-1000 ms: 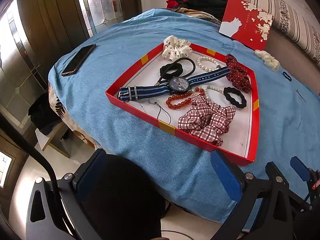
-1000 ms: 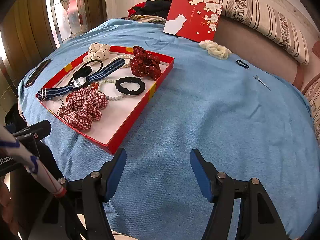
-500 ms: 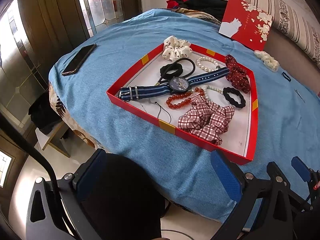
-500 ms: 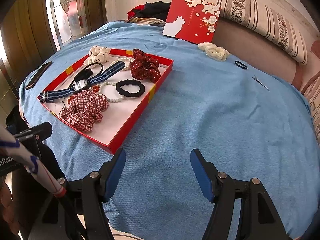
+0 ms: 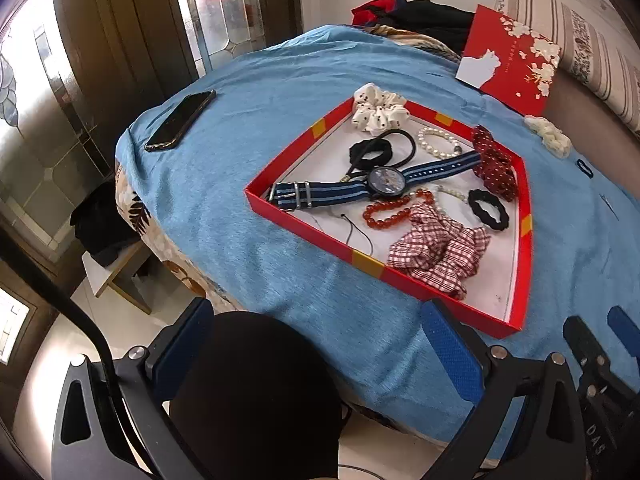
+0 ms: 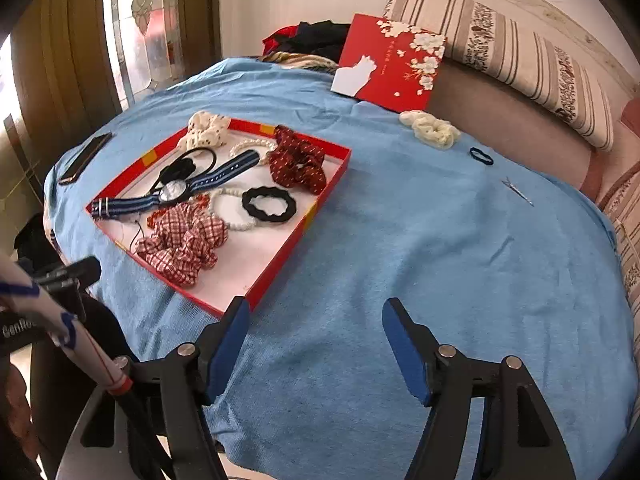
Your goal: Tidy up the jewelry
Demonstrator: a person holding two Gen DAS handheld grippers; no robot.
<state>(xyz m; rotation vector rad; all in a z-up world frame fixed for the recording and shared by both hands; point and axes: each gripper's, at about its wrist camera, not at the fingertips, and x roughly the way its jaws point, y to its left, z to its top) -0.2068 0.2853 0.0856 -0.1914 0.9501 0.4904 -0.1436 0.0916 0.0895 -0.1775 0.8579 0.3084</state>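
Both grippers hover at near bed edge, wide open, empty. Red tray (image 6: 296,236) holds most pieces. Cream scrunchie (image 6: 432,130), black tie (image 6: 481,155), clip (image 6: 519,191) lie loose far right, ahead of right gripper (image 6: 316,344), nearer than left gripper (image 5: 316,344).

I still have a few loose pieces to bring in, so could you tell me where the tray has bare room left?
Free: the near corner of the tray, between the plaid scrunchie and the near rim, in front of the black scrunchie. Crowded: the far half, where the watch, bead strands and red scrunchie overlap. The blanket right of the tray is wide open.
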